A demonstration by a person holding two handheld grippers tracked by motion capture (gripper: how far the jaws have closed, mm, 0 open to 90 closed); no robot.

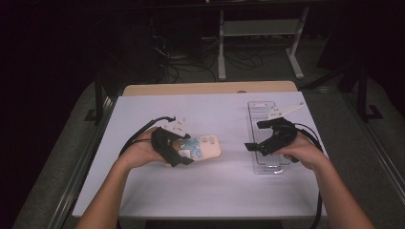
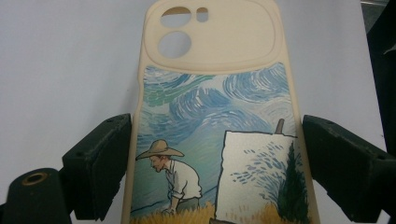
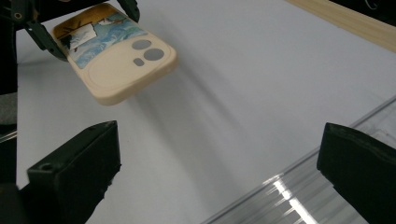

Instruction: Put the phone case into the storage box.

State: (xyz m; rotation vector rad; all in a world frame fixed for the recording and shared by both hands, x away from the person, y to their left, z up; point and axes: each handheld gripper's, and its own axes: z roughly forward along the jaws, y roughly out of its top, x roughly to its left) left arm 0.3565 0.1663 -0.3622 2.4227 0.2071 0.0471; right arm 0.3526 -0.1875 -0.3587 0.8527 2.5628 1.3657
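Left claw (image 2: pixel 215 163): clamped on the phone case (image 2: pixel 215 116), lifted off the table (image 1: pixel 215 191);
Right claw (image 3: pixel 219 172): wide open, empty, over the clear tray (image 1: pixel 267 162);
Left to do: case likely goes in tray

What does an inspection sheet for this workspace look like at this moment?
Surface: table under a pale sheet, wooden edge at the far side.
Job's things: phone case, cream with a painted scene, held above the sheet; clear tray at the right.
Clutter: nothing seen.
Grippers: left gripper shut on the phone case by its long edges; right gripper open, nothing between its fingers, over the tray's near end.
Cables: one black cable from each gripper; more on the floor beyond.
Surroundings: dark room, white frame behind the table.
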